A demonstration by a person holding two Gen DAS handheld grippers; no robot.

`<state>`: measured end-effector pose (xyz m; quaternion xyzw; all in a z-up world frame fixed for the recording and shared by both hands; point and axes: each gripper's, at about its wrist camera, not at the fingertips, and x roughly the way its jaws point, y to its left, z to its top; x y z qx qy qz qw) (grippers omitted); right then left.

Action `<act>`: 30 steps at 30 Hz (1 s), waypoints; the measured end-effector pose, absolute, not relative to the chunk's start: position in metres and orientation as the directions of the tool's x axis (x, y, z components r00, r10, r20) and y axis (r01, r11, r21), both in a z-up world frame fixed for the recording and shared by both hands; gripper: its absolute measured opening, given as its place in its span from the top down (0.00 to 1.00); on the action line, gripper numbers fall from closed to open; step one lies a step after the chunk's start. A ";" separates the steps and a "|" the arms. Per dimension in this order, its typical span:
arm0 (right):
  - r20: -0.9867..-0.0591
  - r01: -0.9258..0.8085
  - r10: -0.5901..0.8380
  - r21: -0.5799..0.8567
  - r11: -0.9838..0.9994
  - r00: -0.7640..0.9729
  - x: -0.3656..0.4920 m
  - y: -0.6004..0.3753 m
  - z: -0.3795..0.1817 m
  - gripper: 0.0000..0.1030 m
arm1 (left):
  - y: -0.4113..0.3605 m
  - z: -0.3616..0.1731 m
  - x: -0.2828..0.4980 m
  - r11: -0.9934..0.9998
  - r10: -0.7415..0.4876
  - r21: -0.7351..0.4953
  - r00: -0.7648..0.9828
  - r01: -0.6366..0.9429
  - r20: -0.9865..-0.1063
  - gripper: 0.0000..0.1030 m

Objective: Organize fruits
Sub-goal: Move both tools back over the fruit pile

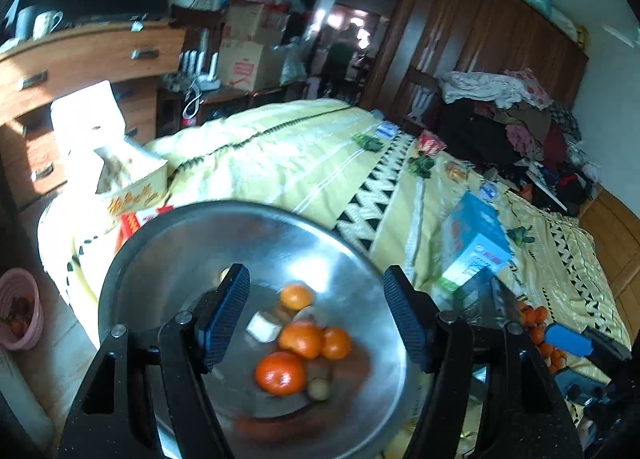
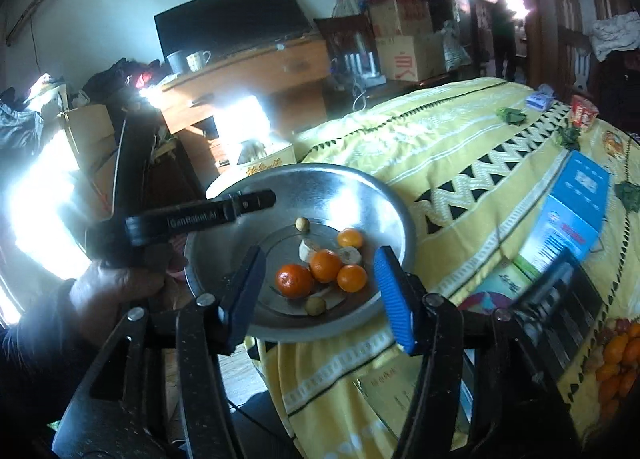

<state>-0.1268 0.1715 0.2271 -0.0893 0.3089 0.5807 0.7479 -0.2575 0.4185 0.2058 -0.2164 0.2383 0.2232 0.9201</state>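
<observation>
A wide metal bowl (image 1: pixel 160 235) (image 2: pixel 360 179) rests at the corner of a bed covered in yellow. In it lie several oranges (image 1: pixel 281 373) (image 2: pixel 294 280), cut banana pieces (image 1: pixel 264 326) (image 2: pixel 308 250) and small brown round fruits (image 1: pixel 319 389) (image 2: pixel 315 305). My left gripper (image 1: pixel 316 299) hovers over the bowl, open, its blue pads clear of the fruit below. My right gripper (image 2: pixel 320 291) is also open above the bowl's near side, with nothing between its pads. In the right wrist view a hand (image 2: pixel 112 291) holds the left gripper, whose black finger (image 2: pixel 248 203) reaches over the bowl's left rim.
A blue and white box (image 1: pixel 476 243) (image 2: pixel 576 211) lies on the bedspread to the right of the bowl. Further right is a heap of oranges (image 1: pixel 536 323) (image 2: pixel 616 363). A cardboard box (image 1: pixel 128 179) stands behind the bowl. A pink basket (image 1: pixel 20 311) sits on the floor at left.
</observation>
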 end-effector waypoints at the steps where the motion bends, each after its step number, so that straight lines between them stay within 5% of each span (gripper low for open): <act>1: -0.569 -0.914 0.806 0.220 0.340 0.162 -0.125 0.150 0.223 0.39 | 0.400 0.220 -0.250 0.842 0.283 -0.277 0.816 -0.463 -0.505 0.31; 4: -0.610 -0.867 0.756 0.218 0.448 0.237 -0.114 0.092 0.202 0.39 | 0.336 0.255 -0.223 0.935 0.147 -0.236 0.895 -0.265 -0.422 0.31; 7: -0.666 -0.791 0.685 0.232 0.566 0.295 -0.103 0.033 0.175 0.39 | 0.254 0.272 -0.188 0.982 -0.061 -0.187 0.920 -0.014 -0.388 0.19; 9: -0.696 -0.732 0.643 0.250 0.634 0.320 -0.096 -0.002 0.160 0.39 | 0.196 0.265 -0.161 0.978 -0.188 -0.160 0.895 0.133 -0.404 0.12; 14: -0.741 -0.588 0.570 0.296 0.752 0.356 -0.085 -0.073 0.132 0.39 | 0.109 0.198 -0.082 0.932 -0.360 -0.247 0.755 0.266 -0.548 0.15; 18: -0.750 -0.513 0.550 0.329 0.793 0.368 -0.074 -0.111 0.117 0.39 | 0.091 0.124 -0.014 0.948 -0.312 -0.275 0.647 0.161 -0.696 0.45; 30: -0.739 -0.429 0.569 0.410 0.805 0.360 -0.039 -0.155 0.081 0.39 | 0.098 0.049 0.061 0.992 -0.091 -0.124 0.615 -0.011 -0.783 0.47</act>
